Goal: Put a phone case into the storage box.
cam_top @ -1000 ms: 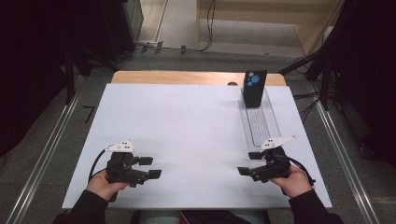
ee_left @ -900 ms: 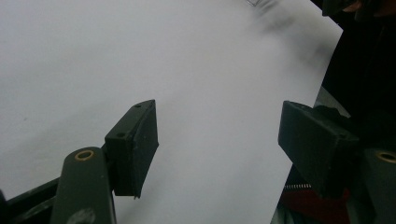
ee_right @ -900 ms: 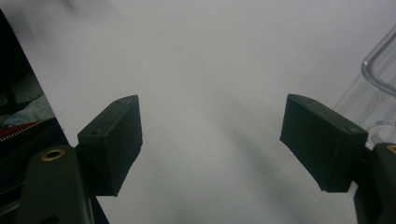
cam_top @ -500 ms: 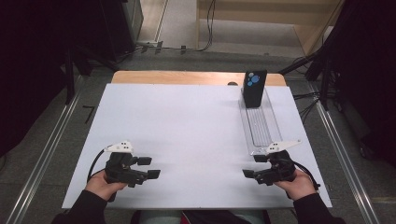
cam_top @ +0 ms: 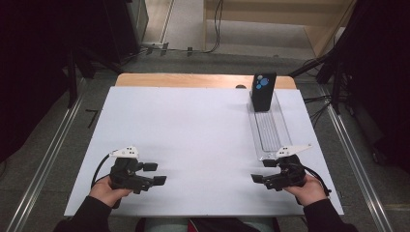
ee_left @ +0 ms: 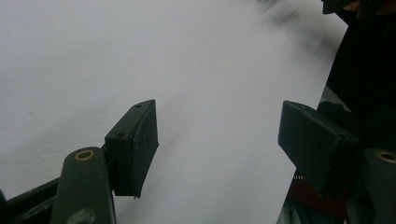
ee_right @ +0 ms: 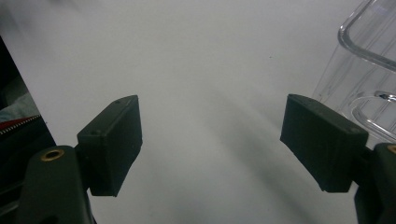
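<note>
A person's hands hold both grippers low over the white table top (cam_top: 193, 130) near its front edge. My left gripper (cam_top: 155, 173) is at the front left, pointing right, open with nothing between its jaws (ee_left: 217, 144). My right gripper (cam_top: 263, 171) is at the front right, pointing left, also open and empty (ee_right: 212, 144). A clear plastic tray (cam_top: 269, 129) lies along the right side, its near end just behind the right gripper; its corner (ee_right: 369, 56) is at the upper right of the right gripper view. A black box with blue dots (cam_top: 263, 91) stands at the tray's far end.
A wooden strip (cam_top: 193, 79) runs along the table's far edge. Metal rails (cam_top: 48, 159) flank the table on the floor at both sides. Cables and dark stands lie beyond the far edge. The white surface between the two grippers is bare.
The right gripper has drifted back toward the front edge and slightly right, away from the tray's near end. The left gripper has barely moved.
</note>
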